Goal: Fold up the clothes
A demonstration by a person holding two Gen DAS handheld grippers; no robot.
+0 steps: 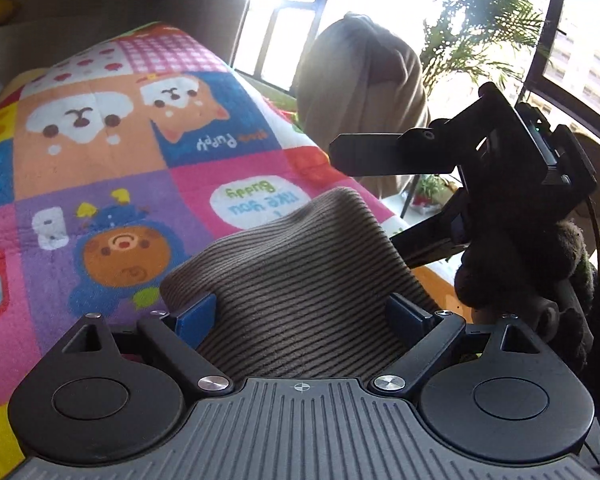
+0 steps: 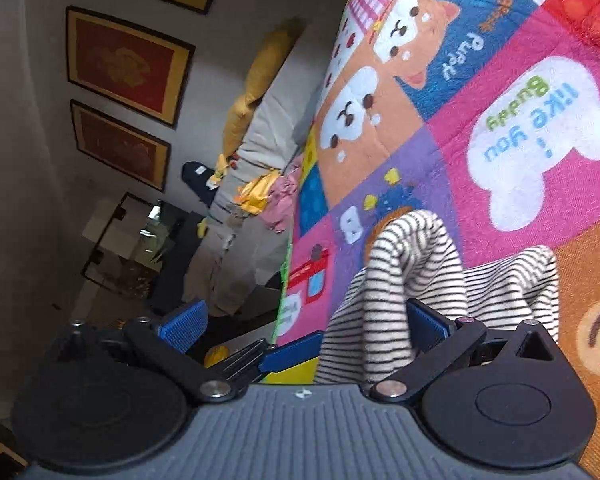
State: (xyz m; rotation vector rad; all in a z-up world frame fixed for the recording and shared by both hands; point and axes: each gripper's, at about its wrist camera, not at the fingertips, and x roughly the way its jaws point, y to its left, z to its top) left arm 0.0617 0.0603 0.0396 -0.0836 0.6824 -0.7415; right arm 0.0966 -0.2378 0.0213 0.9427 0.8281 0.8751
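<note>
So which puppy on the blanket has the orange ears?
The puppy on the blue square beside the "Puppy" lettering; the puppy next to it is all white on orange.

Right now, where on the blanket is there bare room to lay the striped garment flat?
The blanket is bare beyond the striped garment: the puppy panels, the speech-bubble square and the bear square to its left. It is crowded at the near edge, where the garment bunches at the left gripper, with the right gripper alongside.
</note>
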